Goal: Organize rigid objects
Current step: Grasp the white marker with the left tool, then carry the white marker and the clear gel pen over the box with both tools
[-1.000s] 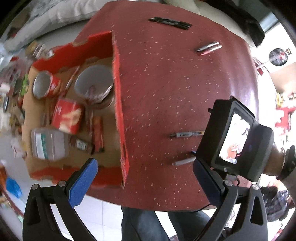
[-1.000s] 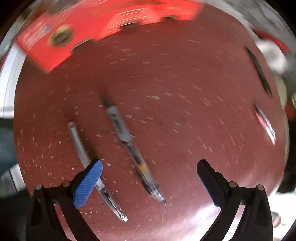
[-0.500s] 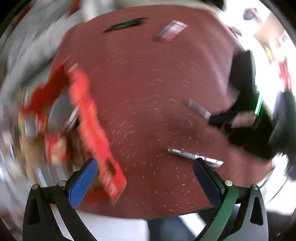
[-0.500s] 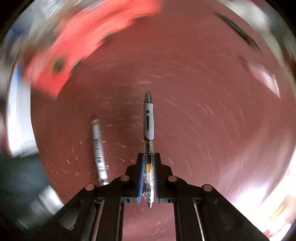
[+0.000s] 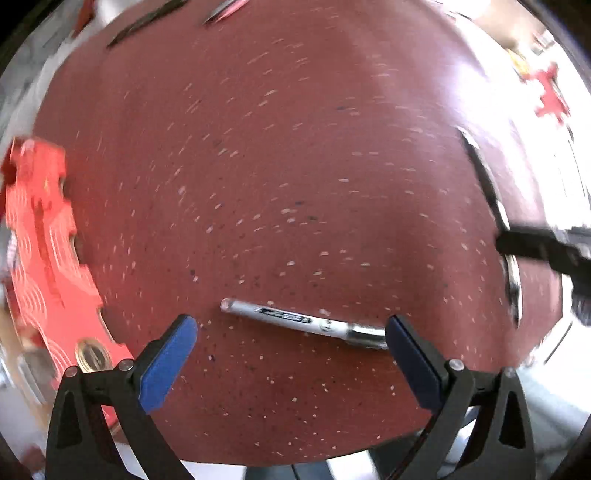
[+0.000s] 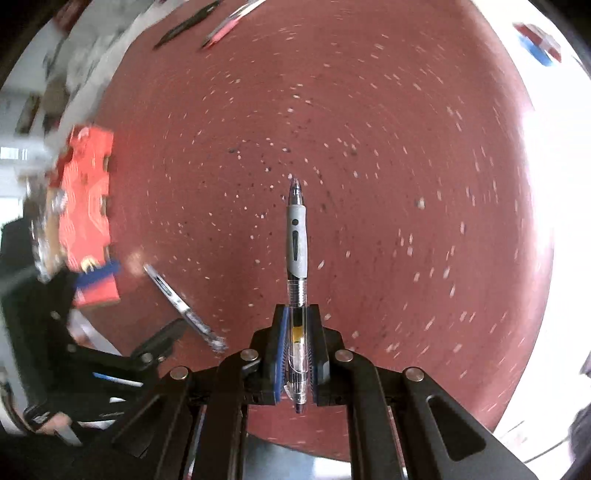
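The right gripper (image 6: pixel 297 354) is clamped on a clear-barrelled pen with a grey grip (image 6: pixel 296 236), holding it above a speckled dark red table (image 6: pixel 369 147), tip pointing away from the camera. The left gripper (image 5: pixel 291 347) hangs with its blue-padded jaws spread wide over a silver marker (image 5: pixel 295 317) lying flat on the table, one end just beside the right-hand pad. Farther off, a red cardboard box (image 5: pixel 48 258) sits at the table's left edge, and dark pens (image 5: pixel 147 18) lie near the far edge.

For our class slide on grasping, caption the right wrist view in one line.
Right gripper shut on a clear grey-gripped pen above the speckled dark red table.
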Available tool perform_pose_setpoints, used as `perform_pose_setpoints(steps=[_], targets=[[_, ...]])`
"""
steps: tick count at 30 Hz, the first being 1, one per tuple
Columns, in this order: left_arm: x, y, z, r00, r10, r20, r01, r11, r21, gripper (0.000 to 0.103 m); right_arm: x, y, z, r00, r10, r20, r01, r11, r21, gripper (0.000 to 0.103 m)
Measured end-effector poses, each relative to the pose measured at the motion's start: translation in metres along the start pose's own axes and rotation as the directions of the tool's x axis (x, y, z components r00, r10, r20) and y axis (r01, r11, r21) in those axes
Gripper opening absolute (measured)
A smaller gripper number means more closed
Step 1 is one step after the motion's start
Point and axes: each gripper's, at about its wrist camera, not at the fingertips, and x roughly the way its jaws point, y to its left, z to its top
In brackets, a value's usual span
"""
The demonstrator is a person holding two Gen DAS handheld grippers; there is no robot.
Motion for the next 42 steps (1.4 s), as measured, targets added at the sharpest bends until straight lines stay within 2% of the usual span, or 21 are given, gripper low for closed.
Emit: perform_pose_setpoints(steps=[2,3,5,8,11,13,15,17,18,19,20,21,22,23,25,27,30,32,39,41,42], targets=[[0.005,0.011,0.004,1.000,-0.005,-0.030,0.003,0.997,-0.080,0.103,-0.001,-0.003,-0.001,1.000,0.025,0.014,-0.026,0.999,0.041,0.011],[0.008,0.016,0.006,0.998,-0.031,-0.049,0.024,0.991,-0.134,0.103,0.000,0.001,-0.002,0.999,0.032,0.015,-0.033,0.998,0.049,0.011],[0.013,0.026,0.007,0.993,-0.087,-0.083,0.062,0.963,-0.263,0.103,0.007,0.008,-0.004,0.999,0.038,0.012,-0.038,0.998,0.042,0.011],[0.017,0.029,0.005,0.992,-0.079,-0.096,0.033,0.913,-0.407,0.103,-0.005,-0.001,0.002,1.000,0.025,0.008,-0.026,0.999,0.019,0.011],[0.032,0.025,-0.001,0.985,-0.075,-0.154,-0.016,0.854,-0.521,0.103,-0.003,-0.003,0.004,1.000,0.024,-0.013,-0.024,1.000,0.006,0.011],[0.030,0.026,-0.008,0.992,-0.057,-0.111,-0.023,0.790,-0.613,0.103,-0.014,-0.013,0.004,1.000,0.019,-0.016,-0.019,1.000,-0.004,0.011],[0.031,0.020,-0.013,0.994,-0.033,-0.104,-0.043,0.760,-0.649,0.103,-0.019,-0.015,0.004,1.000,0.015,-0.013,-0.016,1.000,-0.015,0.011],[0.032,0.015,-0.015,0.995,-0.016,-0.101,-0.055,0.749,-0.661,0.101,-0.021,-0.014,0.003,1.000,0.018,-0.010,-0.018,1.000,-0.018,0.011],[0.033,0.014,-0.016,0.995,-0.034,-0.089,-0.034,0.747,-0.664,0.094,-0.022,-0.013,0.003,1.000,0.017,-0.006,-0.017,1.000,-0.019,0.011],[0.033,0.013,-0.015,0.994,-0.093,-0.049,0.038,0.755,-0.655,0.078,-0.024,-0.012,0.002,1.000,0.018,-0.005,-0.018,1.000,-0.021,0.011],[0.030,0.009,-0.013,0.994,-0.097,-0.042,0.049,0.779,-0.624,0.069,-0.026,-0.011,0.002,1.000,0.021,-0.002,-0.021,1.000,-0.023,0.011],[0.028,0.006,-0.011,0.995,-0.093,-0.037,0.053,0.799,-0.599,0.046,-0.028,-0.010,0.001,1.000,0.025,0.001,-0.025,0.999,-0.025,0.011],[0.026,0.002,-0.008,0.995,-0.095,-0.032,0.061,0.831,-0.554,0.017,-0.031,-0.009,0.001,0.999,0.032,0.005,-0.032,0.999,-0.030,0.011],[0.028,0.002,-0.006,0.987,-0.162,-0.010,0.131,0.836,-0.534,0.012,-0.033,-0.006,0.002,0.999,0.035,0.010,-0.034,0.999,-0.036,0.011],[0.030,0.004,-0.007,0.983,-0.185,-0.018,0.148,0.838,-0.526,0.010,-0.040,0.000,0.004,0.999,0.040,0.028,-0.038,0.998,-0.056,0.011],[0.025,0.007,-0.006,0.987,-0.160,0.000,0.137,0.848,-0.512,0.010,-0.044,0.005,0.005,0.998,0.044,0.040,-0.041,0.997,-0.071,0.011],[0.010,0.007,-0.001,0.994,-0.091,0.053,0.105,0.886,-0.453,0.010,-0.050,0.014,0.008,0.997,0.060,0.054,-0.055,0.995,-0.087,0.011],[0.001,0.005,0.003,0.995,-0.062,0.084,0.092,0.899,-0.428,0.010,-0.051,0.018,0.010,0.996,0.064,0.062,-0.058,0.994,-0.090,0.011],[-0.017,-0.003,0.013,0.990,-0.023,0.142,0.079,0.914,-0.399,0.010,-0.058,0.030,0.014,0.995,0.074,0.067,-0.067,0.993,-0.101,0.011],[-0.024,0.010,0.017,0.986,-0.014,0.163,0.079,0.913,-0.401,0.010,-0.062,0.037,0.016,0.994,0.077,0.073,-0.069,0.991,-0.117,0.011],[-0.030,0.000,0.017,0.984,-0.005,0.178,0.077,0.913,-0.400,0.010,-0.065,0.041,0.018,0.994,0.083,0.077,-0.073,0.989,-0.125,0.011]])
